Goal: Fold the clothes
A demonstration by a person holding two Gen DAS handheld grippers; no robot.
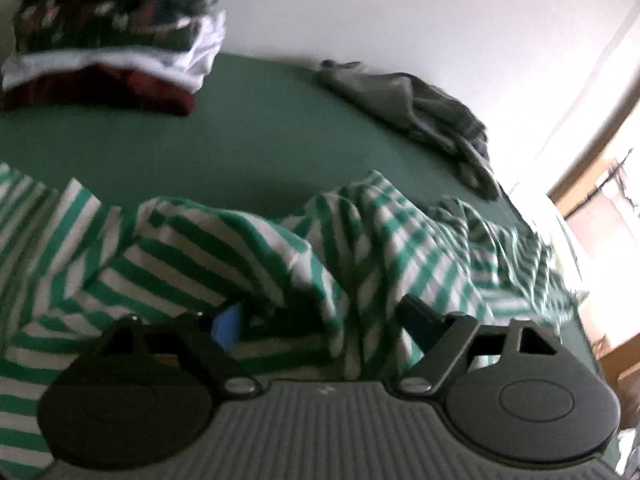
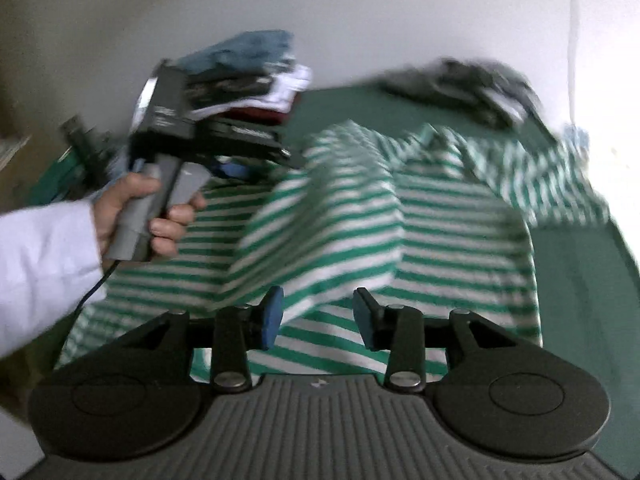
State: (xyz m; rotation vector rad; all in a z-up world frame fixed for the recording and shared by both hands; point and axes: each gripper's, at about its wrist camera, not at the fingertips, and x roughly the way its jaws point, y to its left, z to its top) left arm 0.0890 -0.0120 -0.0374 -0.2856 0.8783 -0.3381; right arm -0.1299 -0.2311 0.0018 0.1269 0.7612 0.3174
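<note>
At the bottom of the right wrist view, the right gripper point(image 2: 316, 316) has its blue pads spread apart, with nothing between them; they hover just above the near hem of the striped shirt point(image 2: 360, 232). The green-and-white shirt fills the middle of that frame, lying on the green sheet point(image 2: 580, 280), and one flap of it is lifted into a ridge running toward the centre left.

That ridge leads to the left gripper point(image 2: 256, 160), held in the person's left hand point(image 2: 140, 208) at the middle left of the frame. In the left wrist view, cloth drapes over and between its fingers, low in the centre; it looks to be pinching a fold of the shirt, though the cloth hides the pads and I cannot tell for certain how the jaws stand.

Farther back, in the upper left of the left wrist view, a pile of folded clothes point(image 1: 116, 40) stands several garments high, dark red at the bottom and blue on top. In the upper right, a grey garment point(image 1: 420, 100) lies crumpled near the wall.

So a good share of the work seems done. The striped shirt looks mid-fold, still rumpled, and the grey garment appears untouched.
</note>
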